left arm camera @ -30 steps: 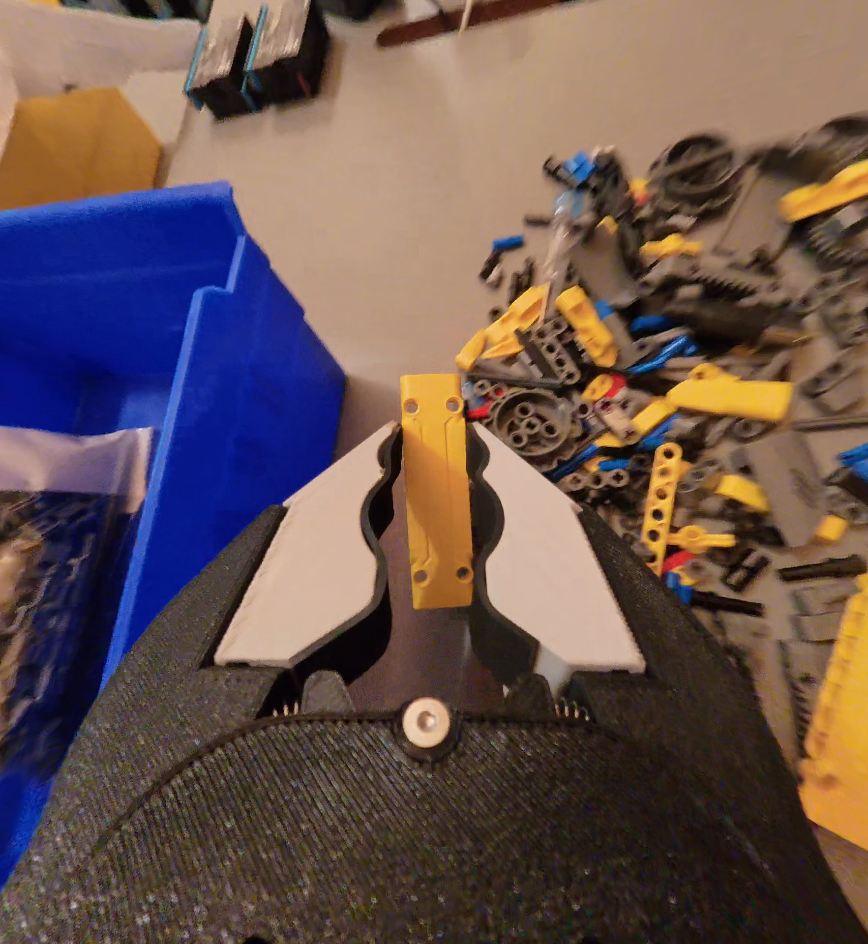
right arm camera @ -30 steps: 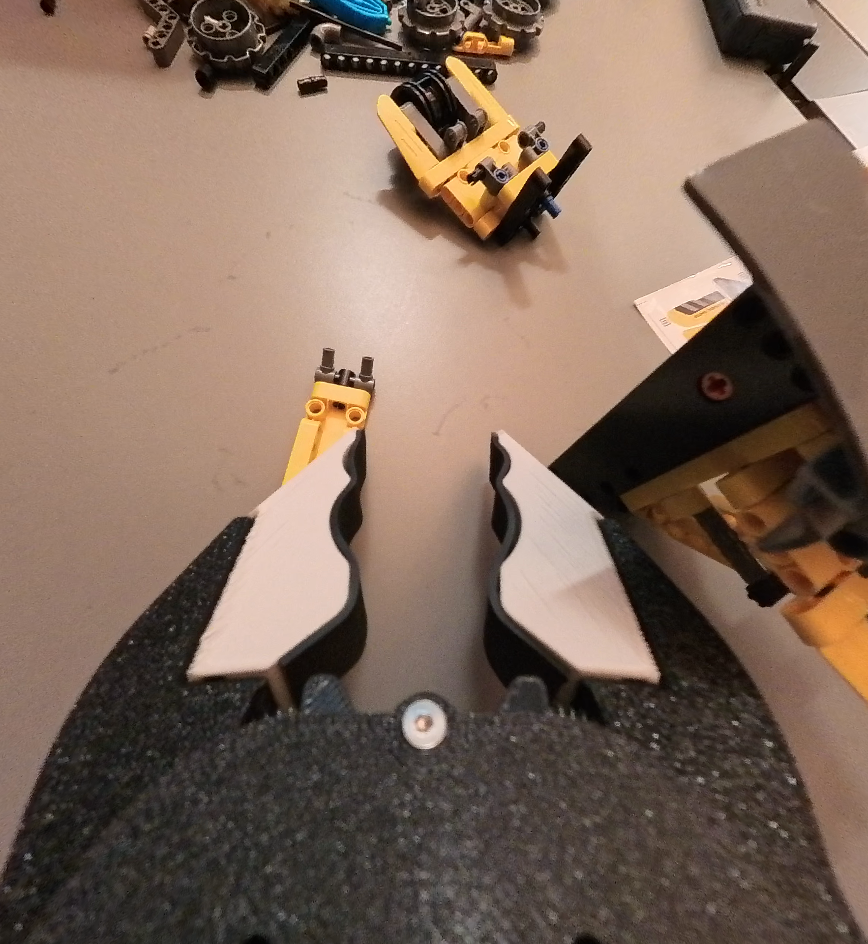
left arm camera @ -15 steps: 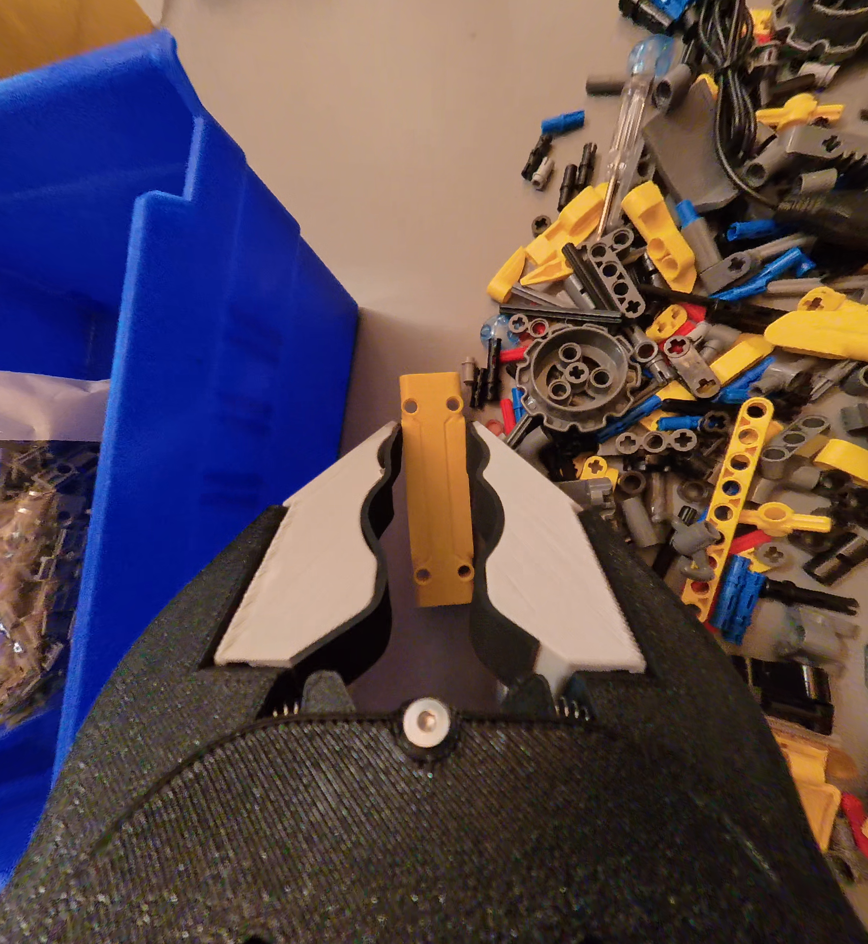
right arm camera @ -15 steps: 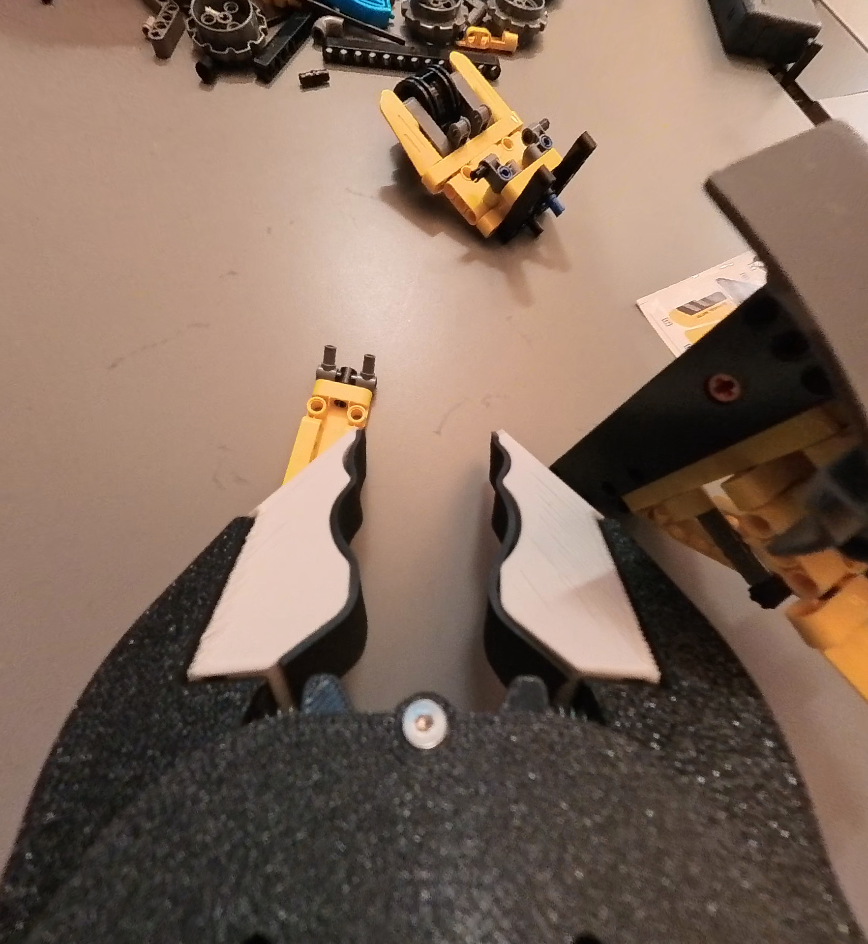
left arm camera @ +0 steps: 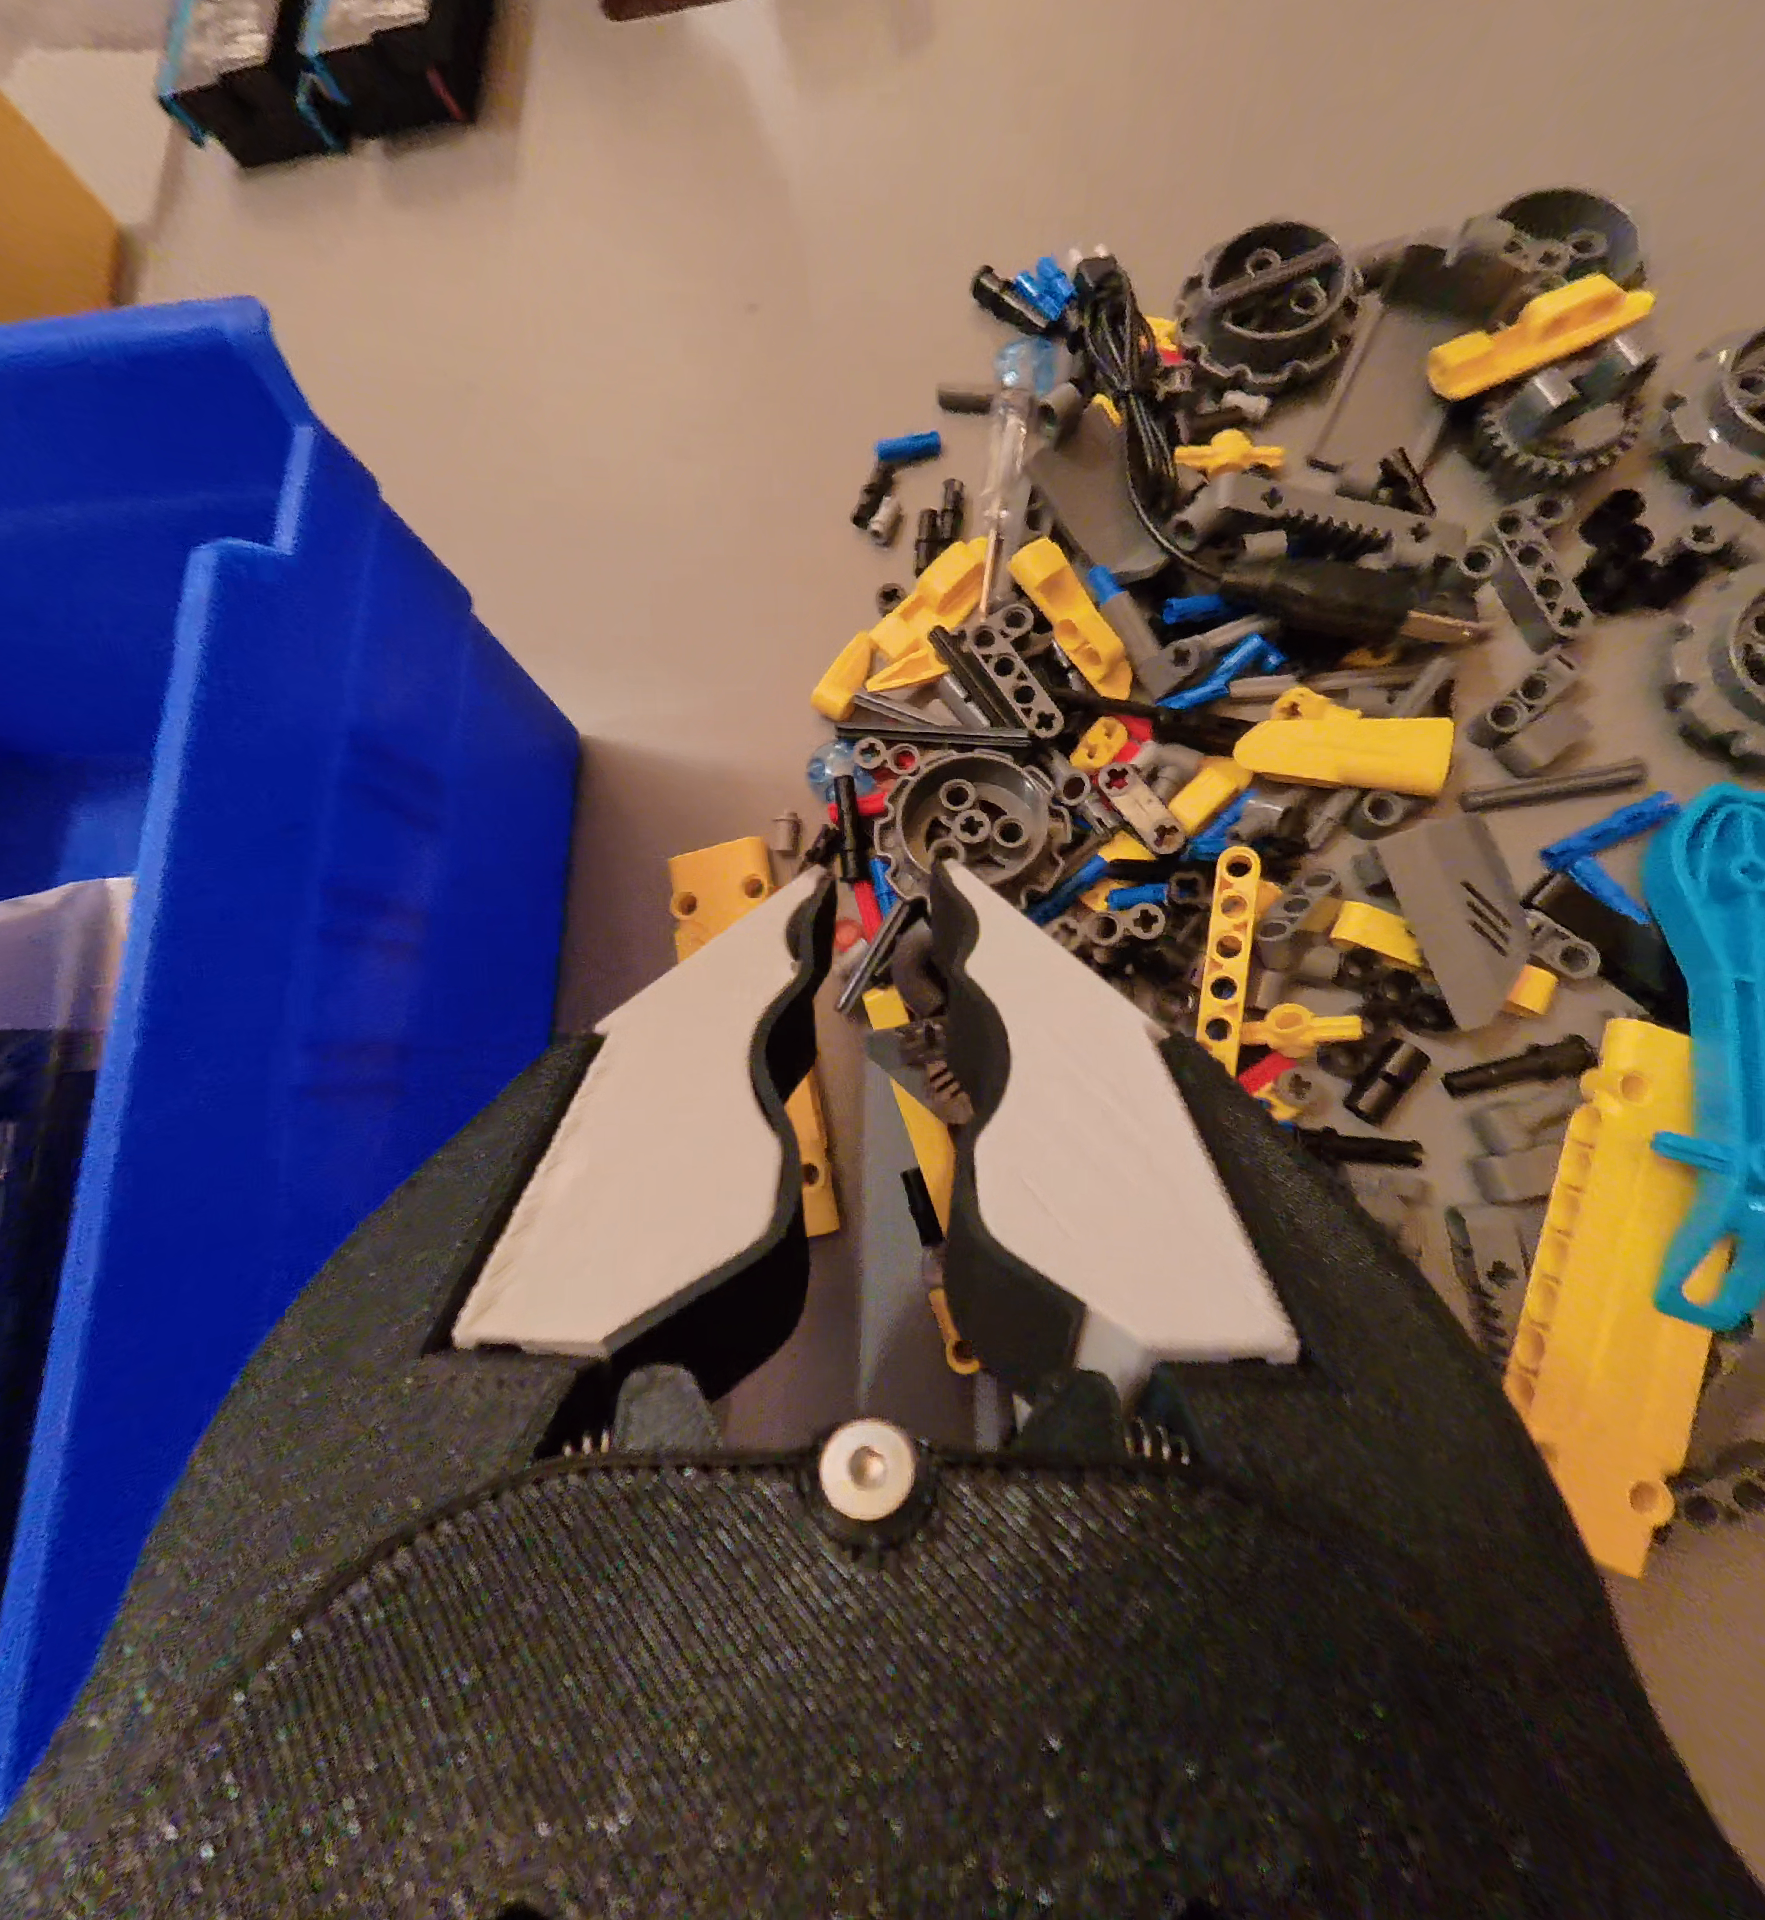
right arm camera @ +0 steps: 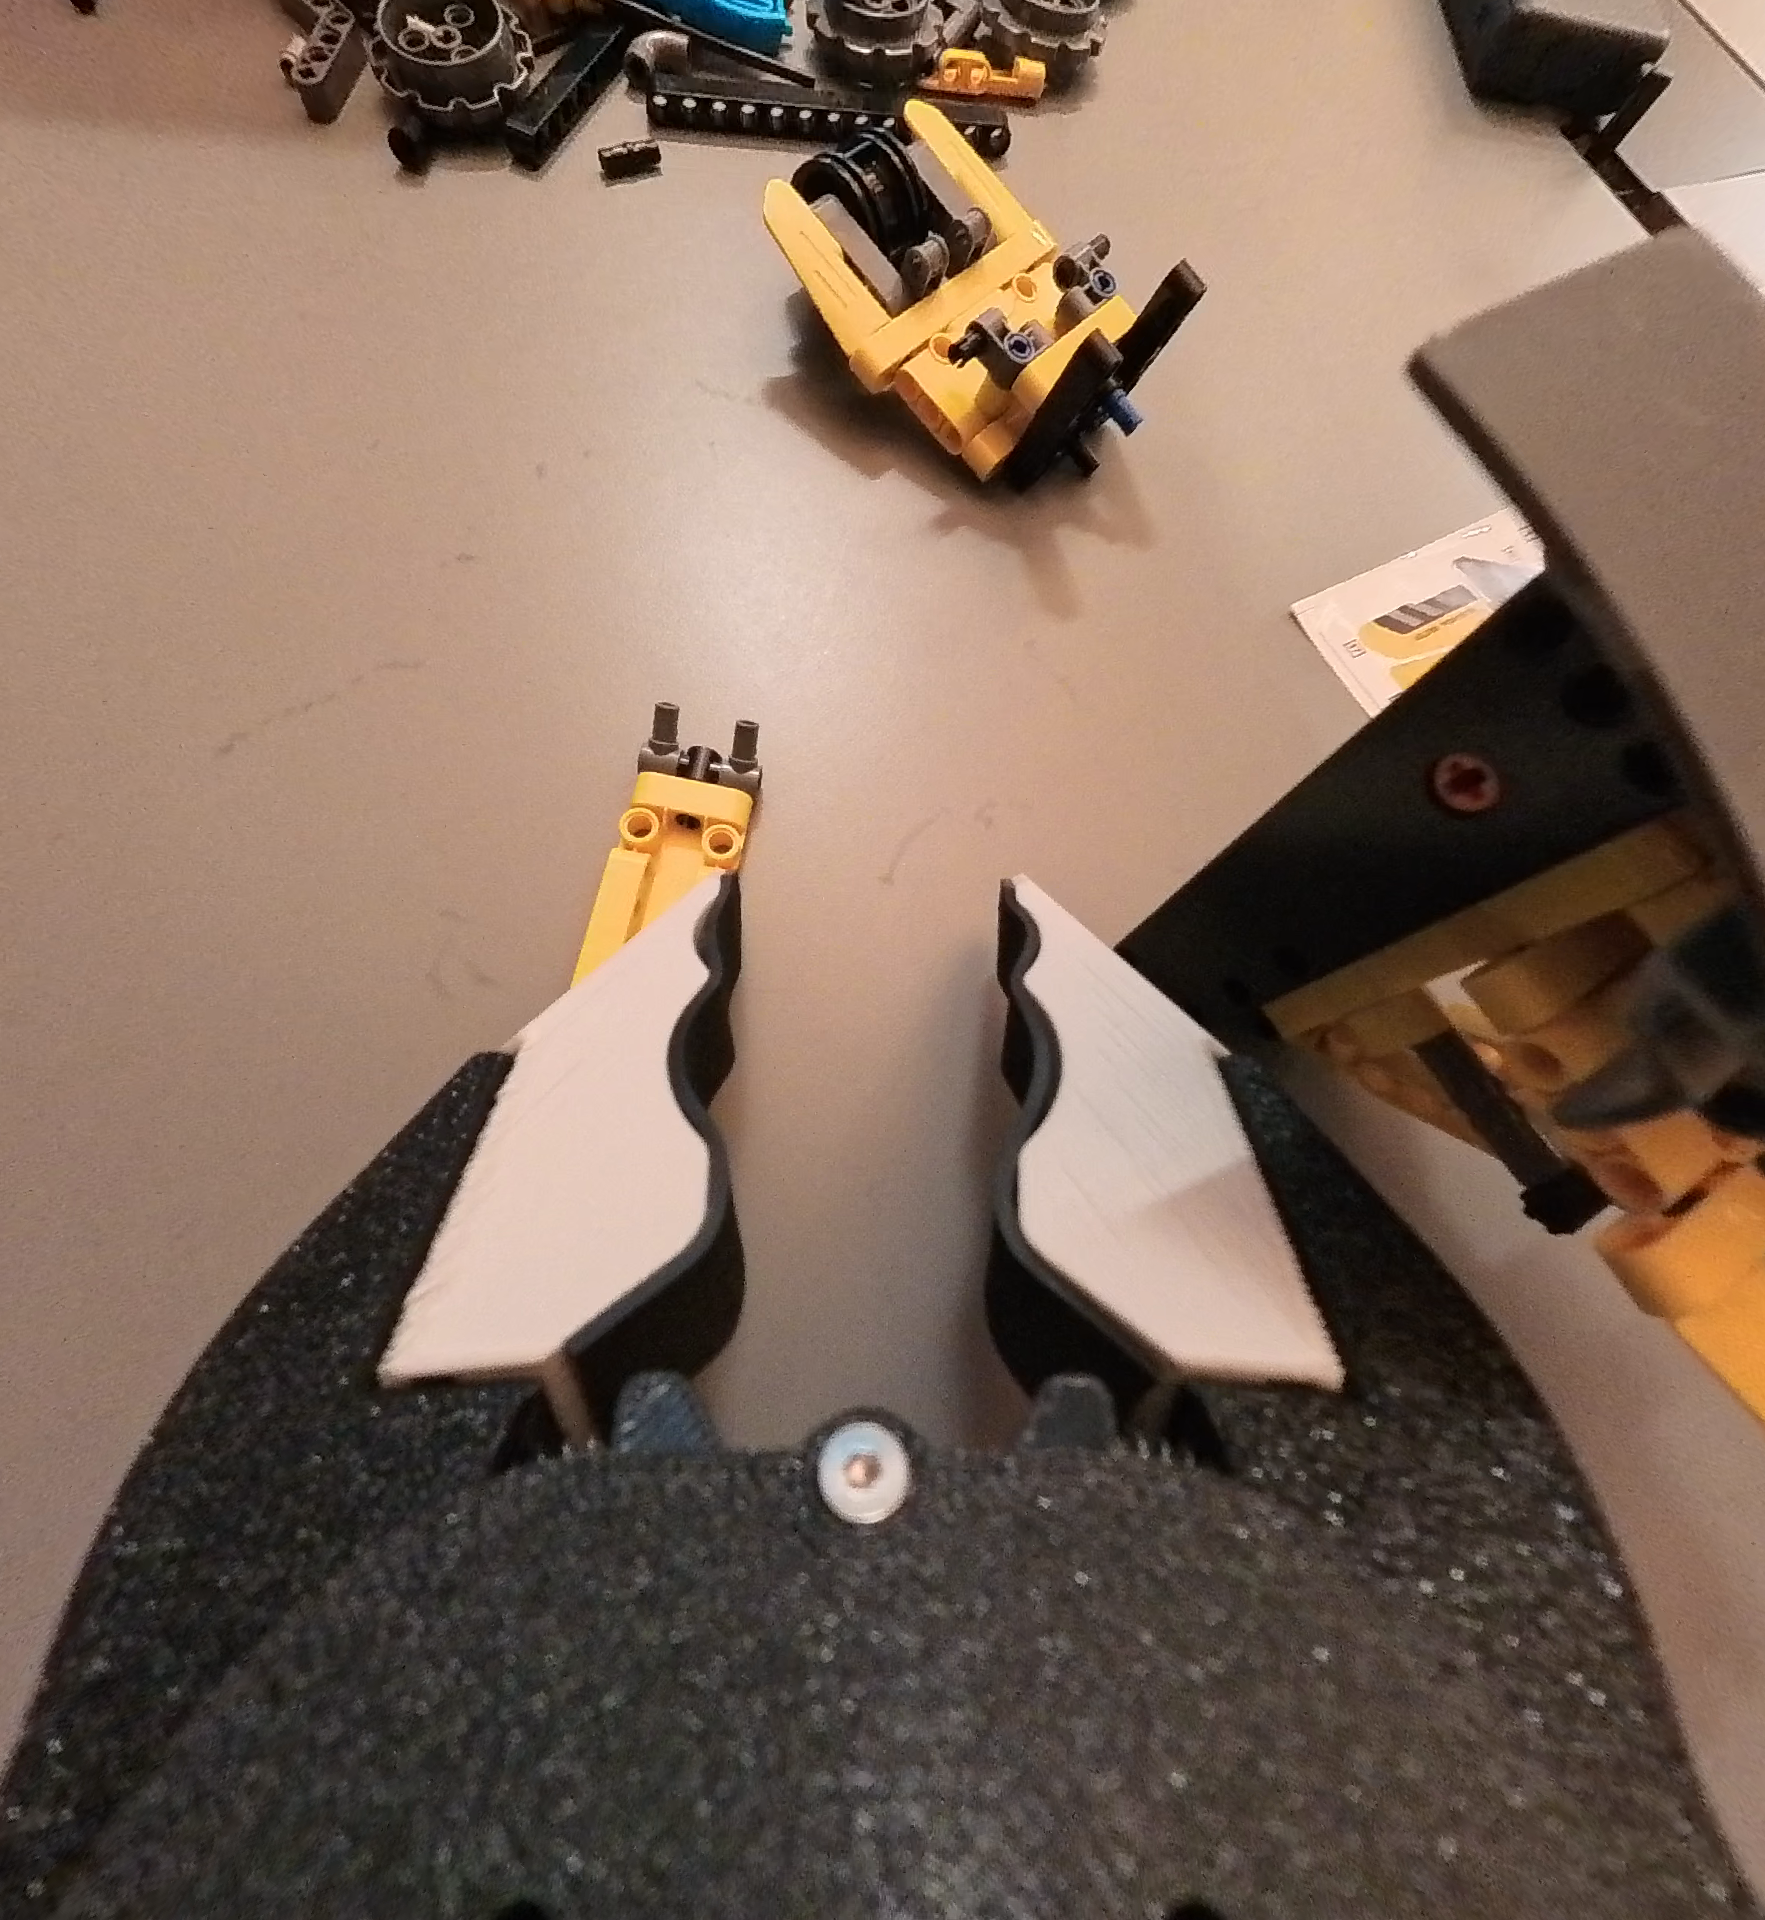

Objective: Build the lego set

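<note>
My left gripper (left arm camera: 880, 883) hangs low over the near left edge of a pile of loose building parts (left arm camera: 1273, 727). Its jaws stand a narrow gap apart and grip nothing. A flat yellow panel (left arm camera: 717, 888) lies on the table under its left finger, beside the blue bin (left arm camera: 338, 831). My right gripper (right arm camera: 867, 894) is wide open and empty above bare table. A yellow beam piece with dark grey pins (right arm camera: 691, 821) lies partly hidden under its left finger. A large model of grey, black and yellow parts (right arm camera: 1584, 748) stands close on its right.
A bag of parts (left arm camera: 5, 1039) lies in the blue bin. A turquoise tool piece (left arm camera: 1751, 1039) rests on a long yellow panel (left arm camera: 1605, 1299). A small yellow assembly (right arm camera: 961, 312), a leaflet (right arm camera: 1408, 623) and a laptop corner (right arm camera: 1740, 104) lie farther off. Tip to tip, the grippers are about 45 centimeters apart.
My left gripper has let go of the yellow panel, which now lies on the table by the bin, and the jaws have narrowed. The right gripper has hardly moved.
</note>
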A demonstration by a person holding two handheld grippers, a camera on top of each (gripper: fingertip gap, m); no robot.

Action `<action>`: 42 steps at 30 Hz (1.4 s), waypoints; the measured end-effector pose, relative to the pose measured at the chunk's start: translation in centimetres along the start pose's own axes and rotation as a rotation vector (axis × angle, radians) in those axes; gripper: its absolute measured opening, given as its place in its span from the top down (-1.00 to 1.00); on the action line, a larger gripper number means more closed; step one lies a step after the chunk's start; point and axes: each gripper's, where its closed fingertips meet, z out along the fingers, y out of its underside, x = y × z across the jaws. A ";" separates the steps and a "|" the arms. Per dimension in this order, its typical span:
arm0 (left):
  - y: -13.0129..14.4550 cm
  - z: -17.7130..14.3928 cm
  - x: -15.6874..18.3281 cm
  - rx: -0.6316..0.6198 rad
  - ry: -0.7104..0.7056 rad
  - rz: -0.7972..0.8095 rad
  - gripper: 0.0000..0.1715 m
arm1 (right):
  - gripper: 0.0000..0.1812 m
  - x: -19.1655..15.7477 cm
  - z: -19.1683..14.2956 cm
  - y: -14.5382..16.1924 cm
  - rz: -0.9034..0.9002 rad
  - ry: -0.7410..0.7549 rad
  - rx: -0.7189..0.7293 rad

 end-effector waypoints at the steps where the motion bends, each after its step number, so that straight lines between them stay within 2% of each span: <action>1: 0.3 0.1 0.3 -0.013 0.019 0.008 0.90 | 0.46 0.0 0.0 0.0 0.001 0.000 0.000; 7: 0.6 -0.4 2.6 -0.024 0.176 0.012 0.93 | 0.46 0.0 0.0 0.0 0.002 0.000 0.000; 9: 1.2 -0.3 2.7 -0.055 0.186 0.018 0.93 | 0.46 0.0 0.0 0.0 0.002 0.000 0.000; 12: 2.6 0.1 1.9 -0.127 0.119 0.064 0.96 | 0.46 0.0 0.0 0.0 0.002 -0.001 0.000; 20: 1.7 -1.0 2.4 -0.109 0.086 0.110 1.00 | 0.45 0.0 0.0 0.0 0.008 -0.002 -0.002; 21: 2.0 -1.0 2.0 -0.127 0.062 0.115 1.00 | 0.45 0.0 0.0 0.0 0.010 -0.002 -0.002; 24: 2.6 -1.7 -0.4 -0.202 -0.151 0.191 1.00 | 0.45 0.1 0.0 0.0 0.016 -0.003 -0.003; 31: 3.3 -2.2 1.9 -0.248 -0.088 0.250 1.00 | 0.44 0.2 0.1 0.1 0.028 -0.007 -0.006; 42: 0.4 -1.5 3.2 -0.067 0.011 0.187 0.87 | 0.44 0.3 0.1 0.0 0.031 -0.009 -0.006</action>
